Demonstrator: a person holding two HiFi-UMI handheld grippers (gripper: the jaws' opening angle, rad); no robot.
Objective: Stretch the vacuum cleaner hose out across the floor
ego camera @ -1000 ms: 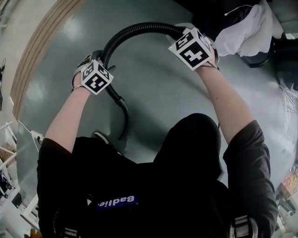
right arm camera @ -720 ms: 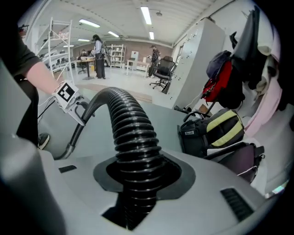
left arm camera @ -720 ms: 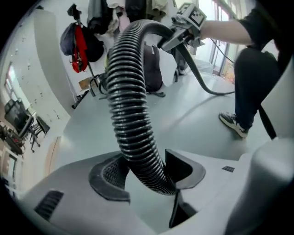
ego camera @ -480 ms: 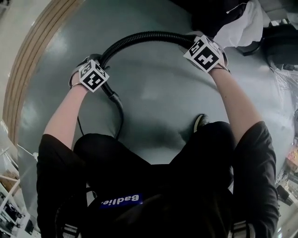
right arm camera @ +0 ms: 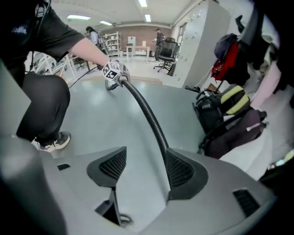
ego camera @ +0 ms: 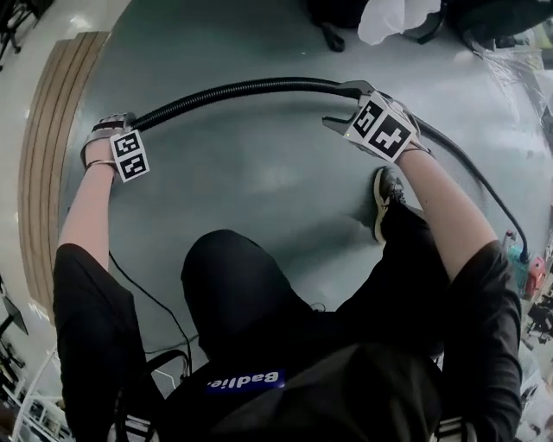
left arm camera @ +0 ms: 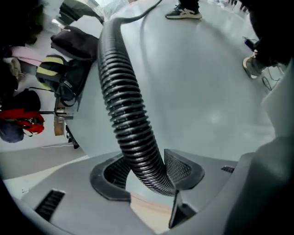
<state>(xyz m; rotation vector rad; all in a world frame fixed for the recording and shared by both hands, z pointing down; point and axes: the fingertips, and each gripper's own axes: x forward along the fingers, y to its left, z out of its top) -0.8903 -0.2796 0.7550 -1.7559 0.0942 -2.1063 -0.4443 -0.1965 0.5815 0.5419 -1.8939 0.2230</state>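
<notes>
The glossy grey floor (ego camera: 259,164) is carrying dark bags (ego camera: 333,17) with a white cloth (ego camera: 393,17) at twelve o'clock, a stretch of black hose (ego camera: 484,192) trailing toward three, a thin black cable (ego camera: 143,291) snaking at seven, and a pale wooden strip (ego camera: 43,173) running along nine.

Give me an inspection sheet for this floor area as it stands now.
Surface: glossy grey floor.
Job's things: black ribbed hose arcs between both grippers, not yet straight.
Clutter: bags and white cloth at the floor's edge.
Grippers: left hand-held gripper just closed, shut on hose; right hand-held gripper just opening, hose beside one jaw, unclamped.
Cables: thin black cable trails on floor.
Surroundings: wooden strip, shelving.
</notes>
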